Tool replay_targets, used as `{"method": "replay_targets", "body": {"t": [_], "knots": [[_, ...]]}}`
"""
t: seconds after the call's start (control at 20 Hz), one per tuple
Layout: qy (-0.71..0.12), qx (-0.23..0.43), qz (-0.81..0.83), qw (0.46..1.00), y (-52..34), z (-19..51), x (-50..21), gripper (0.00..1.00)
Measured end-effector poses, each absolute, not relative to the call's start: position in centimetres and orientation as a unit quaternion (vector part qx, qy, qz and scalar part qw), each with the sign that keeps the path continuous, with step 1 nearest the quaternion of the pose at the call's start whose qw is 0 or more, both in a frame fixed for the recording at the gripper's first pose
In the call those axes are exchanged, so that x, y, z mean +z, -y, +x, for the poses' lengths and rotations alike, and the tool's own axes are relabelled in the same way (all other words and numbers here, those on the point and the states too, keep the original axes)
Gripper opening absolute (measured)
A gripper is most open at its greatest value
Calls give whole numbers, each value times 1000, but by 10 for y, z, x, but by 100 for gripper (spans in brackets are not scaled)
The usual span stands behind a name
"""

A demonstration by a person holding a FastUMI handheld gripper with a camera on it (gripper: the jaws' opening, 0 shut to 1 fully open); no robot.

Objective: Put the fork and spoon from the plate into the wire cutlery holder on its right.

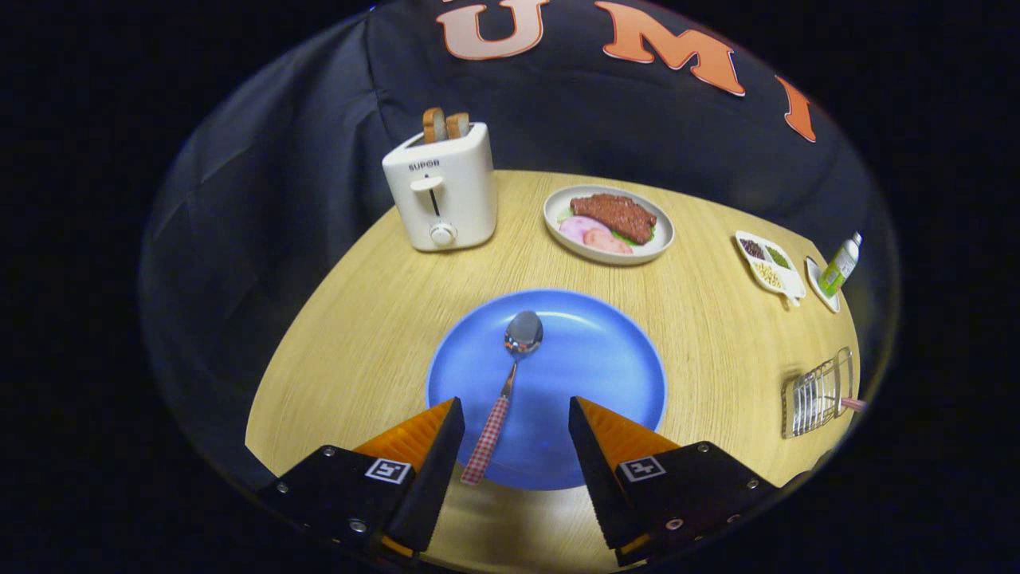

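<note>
A blue plate (606,359) lies on the wooden table just ahead of my fingers. On it rests a spoon (510,375) with a shiny bowl pointing away and a red-checked handle reaching back over the plate's near rim. My gripper (516,418) is open above the near part of the plate, and the spoon's handle lies in the gap, closer to the left finger, touching neither. The wire cutlery holder (817,393) stands to the right of the plate near the table's edge, with a pinkish handle (853,404) poking out of it.
A white toaster (442,191) with two bread slices stands beyond the plate to the left. A dish of meat and ham (610,225) sits behind the plate. Farther right are a divided condiment dish (769,265) and a small bottle (841,267) on a saucer.
</note>
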State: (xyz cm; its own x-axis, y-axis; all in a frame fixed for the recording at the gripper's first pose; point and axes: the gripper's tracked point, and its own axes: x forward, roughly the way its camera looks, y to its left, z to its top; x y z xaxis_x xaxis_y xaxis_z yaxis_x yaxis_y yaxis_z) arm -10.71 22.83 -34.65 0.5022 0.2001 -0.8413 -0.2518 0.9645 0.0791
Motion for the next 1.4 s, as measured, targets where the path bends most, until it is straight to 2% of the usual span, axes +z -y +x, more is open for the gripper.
{"method": "replay_targets", "body": {"t": [0.25,0.35,0.5,0.65,0.7,0.8,1.1,1.4], "knots": [[-515,118,-30,849,-225,-117,-373,66],[-517,115,-27,848,-222,-116,-376,58],[-521,122,-22,845,-222,-117,-379,36],[-521,143,-31,841,-227,-119,-384,28],[-517,143,-39,843,-225,-118,-383,21],[-509,138,-39,849,-223,-115,-381,13],[-483,148,-21,863,-215,-101,-366,7],[-453,142,-13,880,-183,-89,-329,7]]}}
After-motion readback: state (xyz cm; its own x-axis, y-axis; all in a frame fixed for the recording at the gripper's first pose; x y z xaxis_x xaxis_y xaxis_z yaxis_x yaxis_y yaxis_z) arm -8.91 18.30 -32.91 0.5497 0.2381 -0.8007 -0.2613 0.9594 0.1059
